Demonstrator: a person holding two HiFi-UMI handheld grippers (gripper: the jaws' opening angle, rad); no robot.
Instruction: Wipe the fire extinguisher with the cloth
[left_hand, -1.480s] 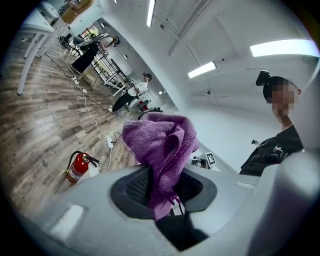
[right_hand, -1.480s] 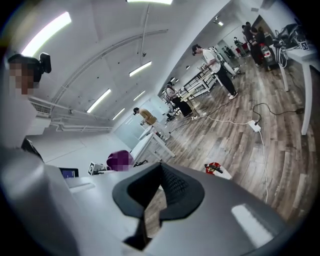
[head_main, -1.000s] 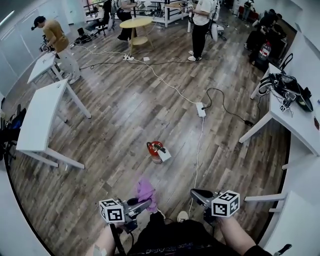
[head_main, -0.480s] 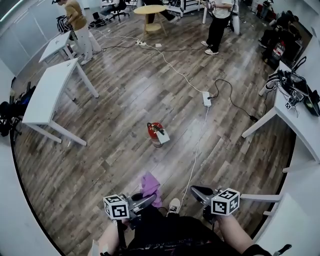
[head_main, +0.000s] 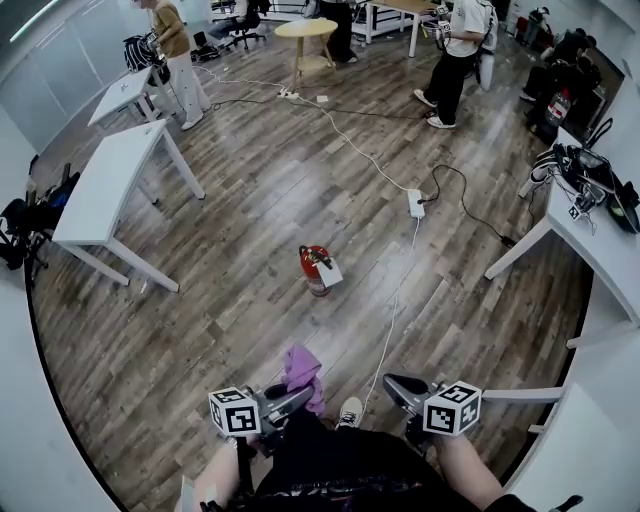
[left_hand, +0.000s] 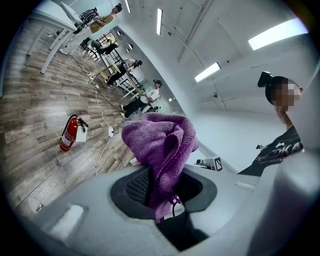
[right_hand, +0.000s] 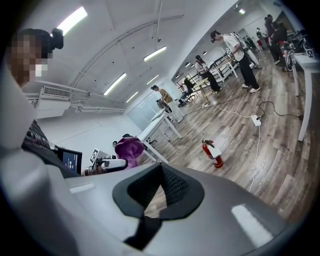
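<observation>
A red fire extinguisher with a white tag stands upright on the wooden floor, some way ahead of both grippers; it also shows in the left gripper view and the right gripper view. My left gripper is shut on a purple cloth, which bunches up above the jaws. The right gripper is held beside it at the same height, its jaws shut with nothing between them. The cloth is visible off to its left.
A white power strip with a long cable lies on the floor to the right of the extinguisher. White tables stand at the left, a cluttered desk at the right. People and a round table are far back.
The head view has shifted and the extinguisher now sits higher in it. Both grippers keep their pose low in the frame. The cloth stays in the left gripper.
</observation>
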